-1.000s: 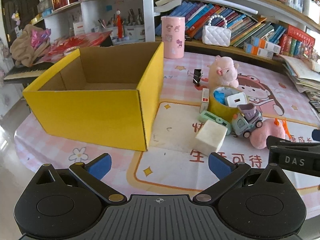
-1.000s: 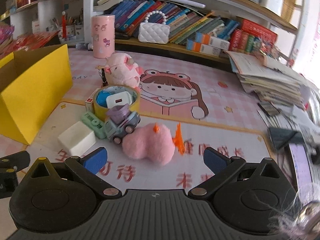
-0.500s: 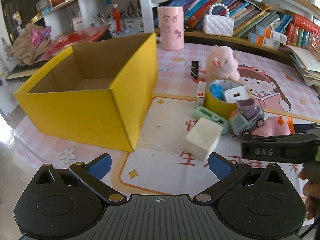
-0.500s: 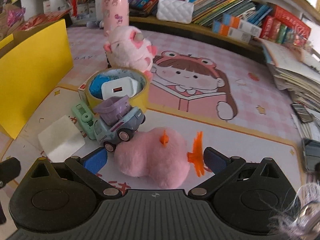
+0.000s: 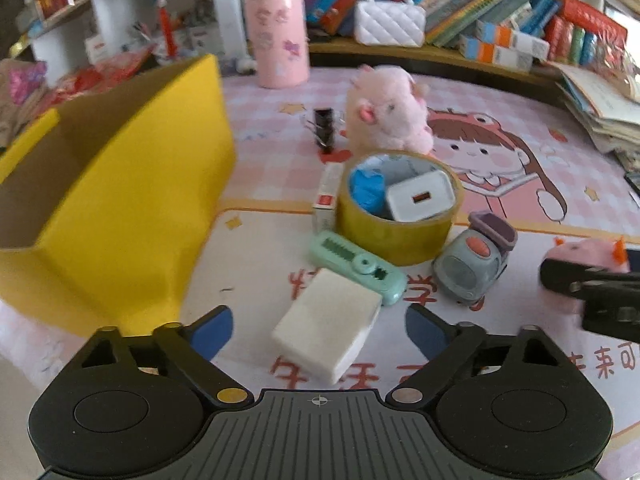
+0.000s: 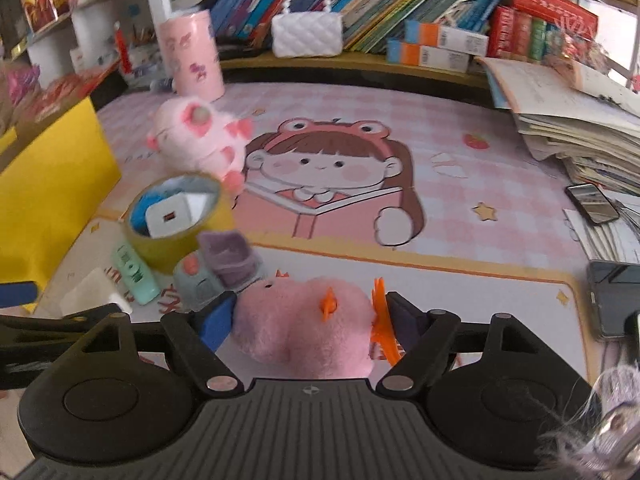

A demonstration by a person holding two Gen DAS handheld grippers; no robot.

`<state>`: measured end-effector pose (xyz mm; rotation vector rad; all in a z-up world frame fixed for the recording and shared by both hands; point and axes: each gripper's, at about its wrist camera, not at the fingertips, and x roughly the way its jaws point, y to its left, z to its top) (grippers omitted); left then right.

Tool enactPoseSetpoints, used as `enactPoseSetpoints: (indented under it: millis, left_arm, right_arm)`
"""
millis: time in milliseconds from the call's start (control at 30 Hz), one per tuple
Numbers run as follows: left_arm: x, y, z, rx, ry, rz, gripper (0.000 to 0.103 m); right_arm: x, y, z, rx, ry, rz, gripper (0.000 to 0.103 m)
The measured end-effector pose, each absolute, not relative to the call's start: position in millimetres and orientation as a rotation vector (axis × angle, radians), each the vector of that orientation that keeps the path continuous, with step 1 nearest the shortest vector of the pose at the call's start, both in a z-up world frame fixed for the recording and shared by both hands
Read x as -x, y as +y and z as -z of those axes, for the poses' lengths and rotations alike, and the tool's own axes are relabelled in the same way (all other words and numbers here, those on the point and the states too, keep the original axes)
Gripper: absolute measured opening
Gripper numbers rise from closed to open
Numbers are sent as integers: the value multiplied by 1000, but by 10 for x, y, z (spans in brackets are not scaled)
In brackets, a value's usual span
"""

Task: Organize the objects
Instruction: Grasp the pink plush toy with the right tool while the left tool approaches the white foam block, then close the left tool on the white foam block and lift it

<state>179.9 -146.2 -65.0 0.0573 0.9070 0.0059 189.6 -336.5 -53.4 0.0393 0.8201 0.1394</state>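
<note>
My left gripper point(image 5: 318, 330) is open, its blue pads on either side of a white foam block point(image 5: 328, 334) on the mat. My right gripper point(image 6: 306, 320) is open around a pink plush toy with orange fins point(image 6: 304, 326); the pads stand at its sides, and the left pad is close to a grey toy truck point(image 6: 216, 276). Behind lie a mint green stapler-like item point(image 5: 358, 266), a yellow tape roll point(image 5: 396, 228) holding a white charger point(image 5: 420, 196), and a pink plush pig point(image 5: 384, 110). The open yellow box point(image 5: 132, 196) stands left.
A small red-and-white box point(image 5: 326, 196) and a black binder clip point(image 5: 324, 126) lie by the tape roll. A pink cup point(image 6: 192, 54), a white purse point(image 6: 306, 34) and books line the shelf behind. Paper stacks point(image 6: 576, 120) and phones point(image 6: 612, 296) lie at the right.
Both grippers have moved forward and down. The left one has closed in on the foam block, and the right one now straddles the pink plush toy.
</note>
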Motion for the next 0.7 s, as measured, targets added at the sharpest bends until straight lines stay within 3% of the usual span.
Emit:
enactPoseSetpoints:
  millis: [67,267,433,700]
  left_arm:
    - [-1863,-1470,719,-54,941,7,70]
    - [-1872,-1355,711,39,956,3,46]
    - [-1744,-1279,550,107,907,14,40]
    - [-1400,-1017,301,218,847,49,39]
  right_arm:
    - [-1868,-3413,488,-44,809,-143,78]
    - [-1774,-3422,411,-41,794,-184,78]
    - [-1693,-3344,359,-26,781,-194,78]
    - [-1509,-3129,282,-46,771,-190,78]
